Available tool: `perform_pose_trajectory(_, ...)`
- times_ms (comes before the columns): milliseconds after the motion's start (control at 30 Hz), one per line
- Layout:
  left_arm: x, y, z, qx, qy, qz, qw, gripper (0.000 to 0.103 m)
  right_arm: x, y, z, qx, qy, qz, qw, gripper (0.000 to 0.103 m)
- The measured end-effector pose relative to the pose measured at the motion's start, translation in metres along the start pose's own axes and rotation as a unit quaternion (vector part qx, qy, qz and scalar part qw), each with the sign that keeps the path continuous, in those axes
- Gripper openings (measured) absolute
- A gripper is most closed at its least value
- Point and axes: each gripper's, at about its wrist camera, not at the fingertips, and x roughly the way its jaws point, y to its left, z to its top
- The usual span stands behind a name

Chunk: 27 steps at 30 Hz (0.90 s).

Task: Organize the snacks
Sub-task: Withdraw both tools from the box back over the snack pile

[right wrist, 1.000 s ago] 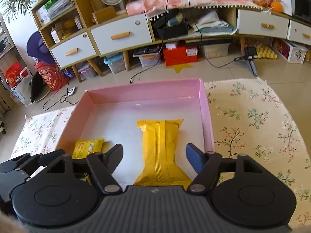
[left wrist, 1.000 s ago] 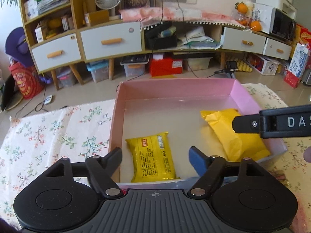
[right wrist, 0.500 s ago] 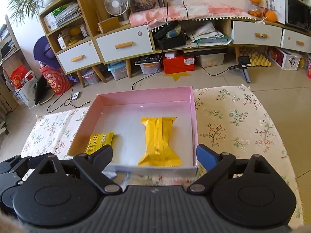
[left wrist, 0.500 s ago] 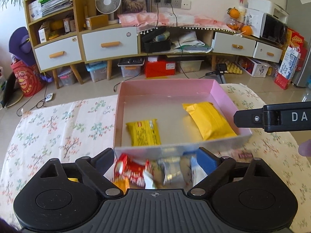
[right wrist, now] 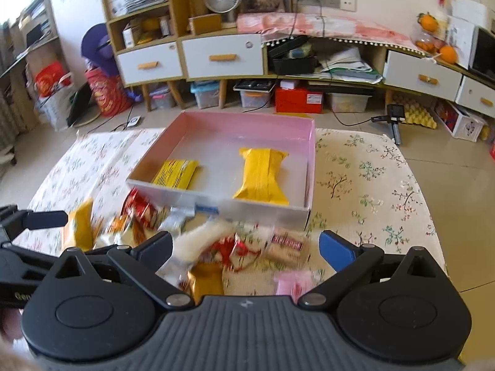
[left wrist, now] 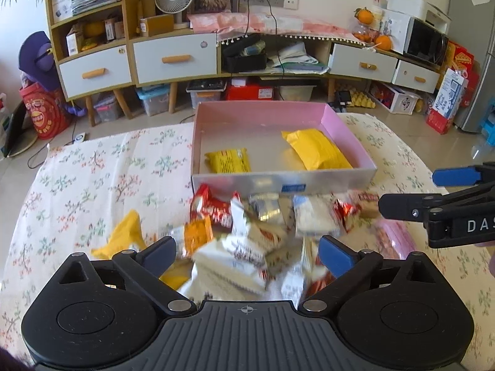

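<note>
Both the left gripper (left wrist: 247, 253) and right gripper (right wrist: 246, 247) are opening with nothing held, above the heap of small, light, crinkly, slippery snack packets (left wrist: 256, 232) lying just before the shallow pink cardboard box (left wrist: 352, 136), best pinched across the flat middle.

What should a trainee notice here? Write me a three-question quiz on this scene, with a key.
1. How many snack packets lie inside the pink box?
2. True or false: the left gripper is shut on a packet.
3. The loose snack pile lies: A) inside the box, B) on the floral cloth in front of the box, C) on the floor.

Key:
1. Two: the flat yellow packet and the larger yellow packet.
2. False; its jaws are opening, pressing on nothing.
3. B.
</note>
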Motion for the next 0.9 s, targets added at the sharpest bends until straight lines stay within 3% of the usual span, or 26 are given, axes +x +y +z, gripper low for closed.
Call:
perform_pose_trajectory(133,-0.007,0.003,-0.019,0.001,-0.005,-0.007,1.0,0.101,-0.008,0.006,-0.014,-0.031,-0.019,0.009,0.999,0.103)
perform_pose_trajectory(400,-0.011,0.014,-0.047,0.005,0.002,-0.014,0.9999,0.101,-0.009,0.021,-0.039,-0.071,0.006,0.065,0.995,0.103)
perform_pose_trajectory(633,-0.019,0.023,-0.069,0.025,-0.014,-0.03,0.9991,0.101,-0.015,0.033,-0.064,-0.112,0.01,0.122,0.986,0.103)
perform_pose_trajectory(900,-0.01,0.032,-0.086,0.067,-0.025,-0.041,0.9966,0.101,-0.014,0.036,-0.081,-0.132,0.01,0.135,0.982,0.101)
